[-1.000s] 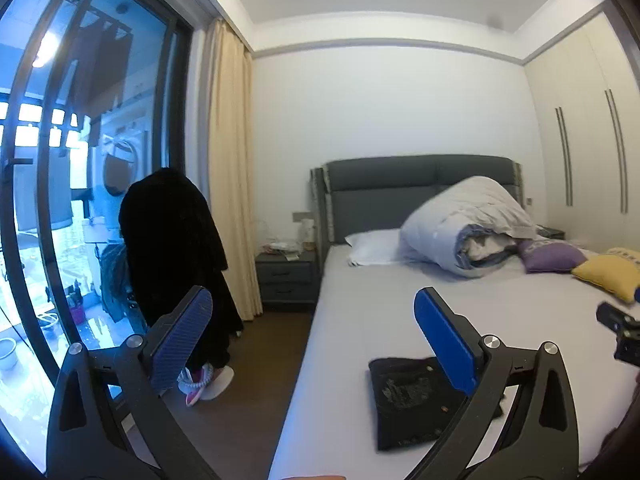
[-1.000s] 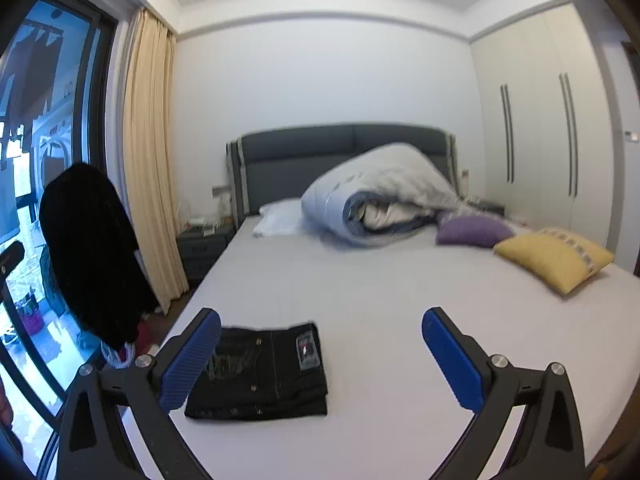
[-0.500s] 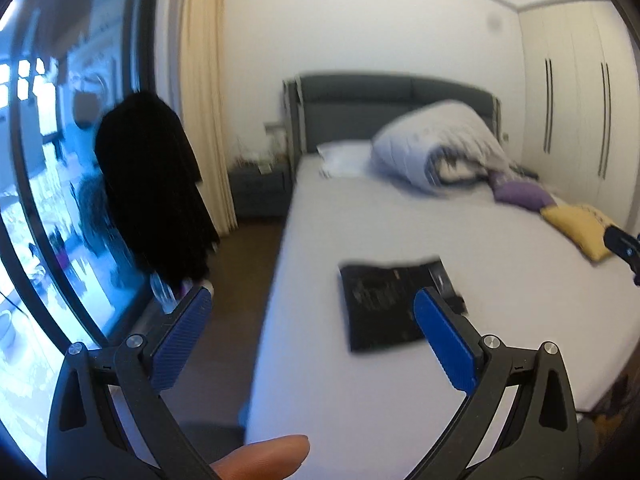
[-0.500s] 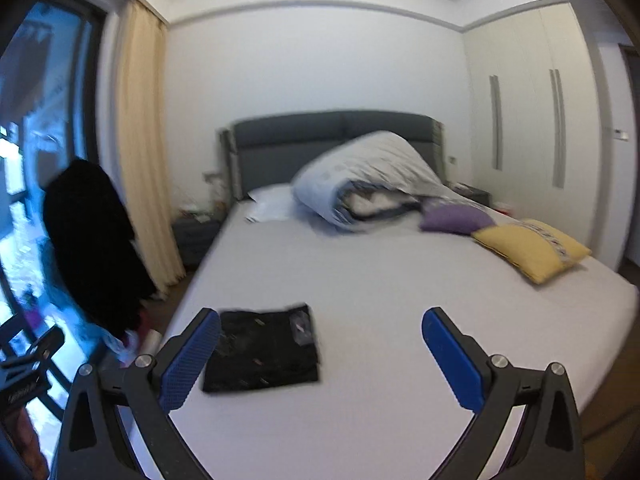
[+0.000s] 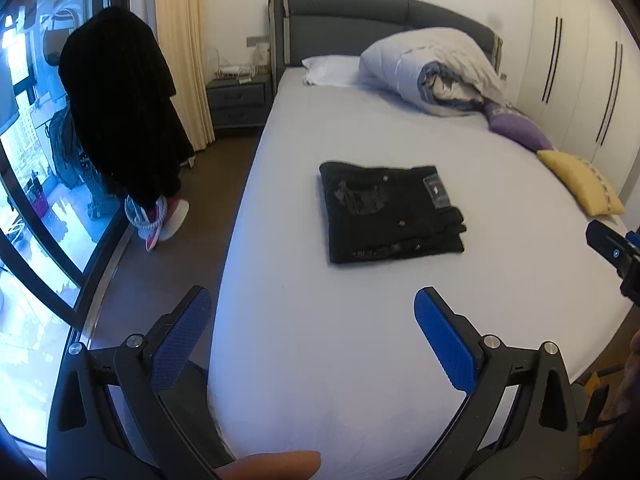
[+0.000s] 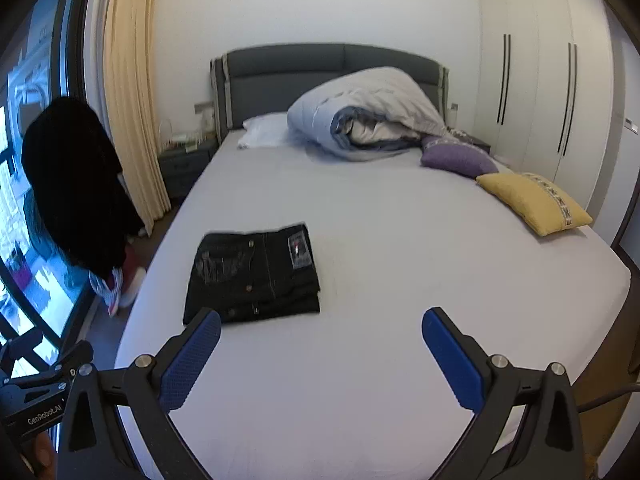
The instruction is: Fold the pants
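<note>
Lying folded on bed (image 6: 400,280), pants (image 6: 256,276); patch lettering unreadable.

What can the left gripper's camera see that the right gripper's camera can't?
Only the left wrist view shows a fingertip at the bottom edge and more of the striped sneaker on the brown floor.

Only the right wrist view shows all of the yellow cushion and the whole purple cushion.

Both show the folded black pants lying on the pale bed sheet, the rolled grey duvet, and an open gripper, the left gripper and the right gripper, holding nothing.
</note>
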### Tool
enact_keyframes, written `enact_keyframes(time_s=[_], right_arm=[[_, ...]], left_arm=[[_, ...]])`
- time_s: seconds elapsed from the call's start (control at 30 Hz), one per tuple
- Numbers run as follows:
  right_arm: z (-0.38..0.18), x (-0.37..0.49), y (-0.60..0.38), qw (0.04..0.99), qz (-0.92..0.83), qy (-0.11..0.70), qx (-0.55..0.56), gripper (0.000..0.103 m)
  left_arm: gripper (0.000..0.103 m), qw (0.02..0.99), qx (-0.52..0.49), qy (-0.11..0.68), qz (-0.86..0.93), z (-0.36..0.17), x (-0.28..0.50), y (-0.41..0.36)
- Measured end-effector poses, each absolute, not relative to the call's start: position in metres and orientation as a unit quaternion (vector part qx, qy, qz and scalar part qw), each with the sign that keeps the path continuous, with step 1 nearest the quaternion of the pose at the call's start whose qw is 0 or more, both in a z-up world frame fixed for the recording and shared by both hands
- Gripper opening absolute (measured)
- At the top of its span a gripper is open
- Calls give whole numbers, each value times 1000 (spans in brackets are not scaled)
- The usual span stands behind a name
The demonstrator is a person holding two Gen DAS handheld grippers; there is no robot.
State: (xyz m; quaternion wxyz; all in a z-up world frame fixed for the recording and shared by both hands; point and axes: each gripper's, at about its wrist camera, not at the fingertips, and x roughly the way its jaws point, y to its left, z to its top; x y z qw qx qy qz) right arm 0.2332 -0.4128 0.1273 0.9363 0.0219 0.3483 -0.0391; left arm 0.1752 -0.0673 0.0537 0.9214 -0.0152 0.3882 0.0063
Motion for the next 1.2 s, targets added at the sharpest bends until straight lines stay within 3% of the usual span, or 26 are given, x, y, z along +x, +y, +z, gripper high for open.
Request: enact_keyframes(time_s=[0.3, 1.2], right_arm=[[98, 244, -404, 917, -29, 399, 13, 103], [86, 247, -412, 904, -21, 426, 16, 103]], left_arm=[[103, 911, -7, 412, 8, 19, 213, -70], [103, 903, 6, 430, 1, 13, 216, -82]])
